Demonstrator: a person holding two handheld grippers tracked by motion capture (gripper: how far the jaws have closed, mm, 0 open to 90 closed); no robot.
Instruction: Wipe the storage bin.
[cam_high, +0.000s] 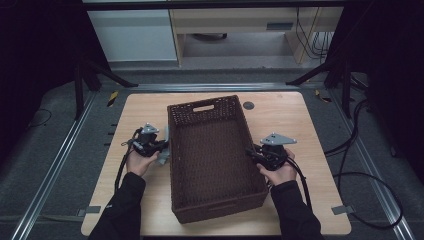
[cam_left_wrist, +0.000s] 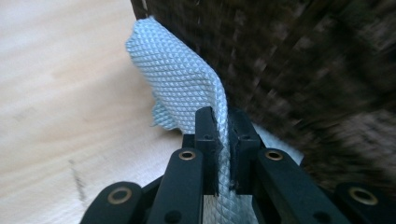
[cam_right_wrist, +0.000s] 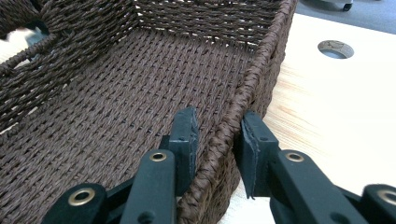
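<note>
A brown wicker basket stands in the middle of the wooden table, with nothing lying in it. My left gripper is against the outside of its left wall, shut on a pale blue-grey woven cloth. In the left gripper view the cloth rises from between the jaws of that gripper and lies against the basket wall. My right gripper is at the basket's right rim. In the right gripper view its jaws clamp the rim, one inside the basket and one outside.
A round hole is in the tabletop behind the basket's far right corner, also seen in the right gripper view. Bare wood lies on both sides of the basket. Cables trail on the floor at the right.
</note>
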